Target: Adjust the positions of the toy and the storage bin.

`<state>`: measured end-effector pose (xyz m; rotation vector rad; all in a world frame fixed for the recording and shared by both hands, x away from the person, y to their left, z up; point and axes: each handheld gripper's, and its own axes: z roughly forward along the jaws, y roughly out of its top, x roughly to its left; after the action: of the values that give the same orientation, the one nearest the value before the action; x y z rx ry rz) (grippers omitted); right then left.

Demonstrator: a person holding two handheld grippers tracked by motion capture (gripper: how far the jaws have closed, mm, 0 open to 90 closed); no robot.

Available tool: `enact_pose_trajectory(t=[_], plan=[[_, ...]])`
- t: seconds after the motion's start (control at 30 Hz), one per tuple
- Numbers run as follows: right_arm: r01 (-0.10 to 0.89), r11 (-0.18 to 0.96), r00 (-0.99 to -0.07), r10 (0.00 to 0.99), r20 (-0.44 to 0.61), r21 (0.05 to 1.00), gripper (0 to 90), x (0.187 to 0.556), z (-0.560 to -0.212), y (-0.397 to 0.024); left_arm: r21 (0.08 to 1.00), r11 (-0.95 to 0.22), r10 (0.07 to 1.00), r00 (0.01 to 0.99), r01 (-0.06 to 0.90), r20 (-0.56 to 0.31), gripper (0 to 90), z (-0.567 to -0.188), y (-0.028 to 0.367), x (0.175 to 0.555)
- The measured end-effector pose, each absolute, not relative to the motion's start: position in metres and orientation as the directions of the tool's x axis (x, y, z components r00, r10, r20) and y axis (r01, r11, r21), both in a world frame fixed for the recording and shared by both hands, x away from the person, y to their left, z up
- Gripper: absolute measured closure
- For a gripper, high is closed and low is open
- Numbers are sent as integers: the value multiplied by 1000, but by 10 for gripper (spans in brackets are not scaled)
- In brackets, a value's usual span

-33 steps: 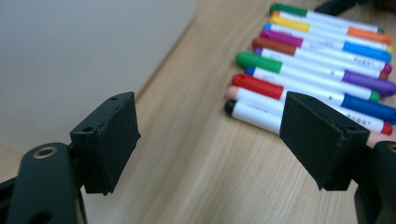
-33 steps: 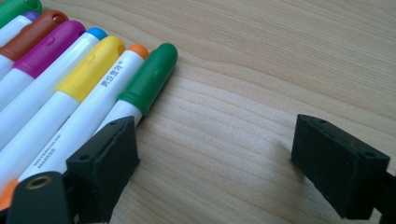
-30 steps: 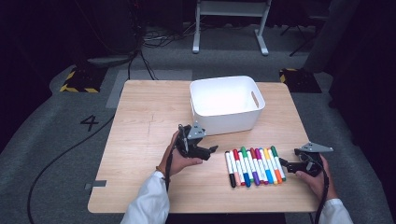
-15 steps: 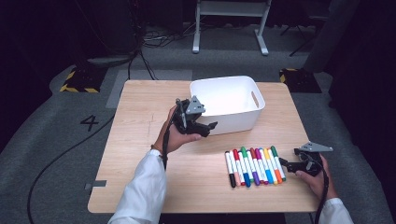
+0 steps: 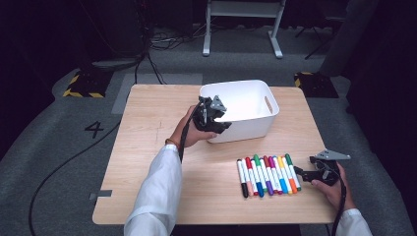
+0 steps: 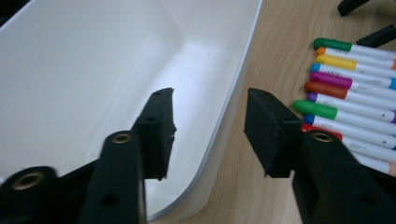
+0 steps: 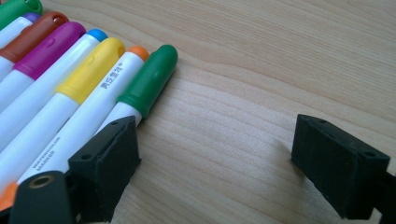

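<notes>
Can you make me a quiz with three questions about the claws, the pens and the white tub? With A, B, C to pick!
1. Where is the left claw? A over the white plastic tub's rim; B on the pens; C on the floor.
2. What colour is the cap of the white felt pen nearest the right claw? A black; B green; C red.
3. The right claw is: A open and empty; B shut; C holding a pen.
Answers: 1 A, the rim lies below its jaws, which have just been closing with nothing gripped. 2 B, a green cap lies beside its jaw. 3 A, bare wooden table shows between its jaws.
</notes>
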<state>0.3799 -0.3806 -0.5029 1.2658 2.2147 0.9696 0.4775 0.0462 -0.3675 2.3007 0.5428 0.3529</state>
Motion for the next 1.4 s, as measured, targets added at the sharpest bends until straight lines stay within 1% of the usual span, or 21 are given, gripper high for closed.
enact_pose_trajectory(t=[0.07,0.17,0.2,0.23,0.33,0.37,0.43,0.53,0.6,0.63,0.77,0.9,0.93,1.0,1.13,1.27,1.4], plan=[[579,346,-504,863,-9,738,151,380,-503,-381,714,-637,465,884,291,55,595,-370,49,483],[579,346,-505,863,-9,738,151,380,-503,-381,708,-644,441,897,289,36,652,-373,50,487],[579,346,-505,863,-9,738,151,380,-503,-381,703,-652,425,905,285,27,696,-375,50,487],[579,346,-505,863,-9,738,151,380,-503,-381,703,-657,424,905,273,45,740,-376,49,487],[579,346,-505,863,-9,738,152,380,-503,-381,701,-655,421,907,283,28,747,-376,50,486],[579,346,-505,863,-9,738,152,380,-503,-381,704,-654,422,906,276,38,762,-377,50,485],[579,346,-505,863,-9,738,152,380,-503,-381,700,-662,403,915,269,30,770,-376,51,483],[579,346,-505,863,-9,738,152,380,-503,-381,689,-681,391,919,249,55,815,-374,53,476],[579,346,-505,863,-9,738,152,380,-503,-381,685,-683,398,915,254,57,836,-374,55,469],[579,346,-505,863,-9,738,152,380,-503,-381,685,-684,407,910,249,76,844,-373,58,465],[578,346,-505,863,-10,739,152,380,-503,-381,680,-679,422,905,276,54,863,-373,71,450],[577,349,-505,863,-13,739,152,380,-503,-381,679,-676,439,897,287,58,869,-373,83,434],[577,349,-505,863,-13,739,152,380,-503,-381,692,-652,460,887,310,35,869,-373,84,429],[577,348,-505,863,-12,739,152,380,-503,-381,693,-650,464,885,312,36,870,-374,89,420],[578,349,-503,864,-15,738,152,380,-503,-381,693,-660,444,895,290,49,870,-374,101,407],[577,349,-503,864,-15,738,152,380,-503,-381,706,-640,447,894,302,24,870,-376,111,394],[577,349,-503,864,-15,738,152,380,-503,-381,715,-641,437,899,280,39,871,-377,117,383]])
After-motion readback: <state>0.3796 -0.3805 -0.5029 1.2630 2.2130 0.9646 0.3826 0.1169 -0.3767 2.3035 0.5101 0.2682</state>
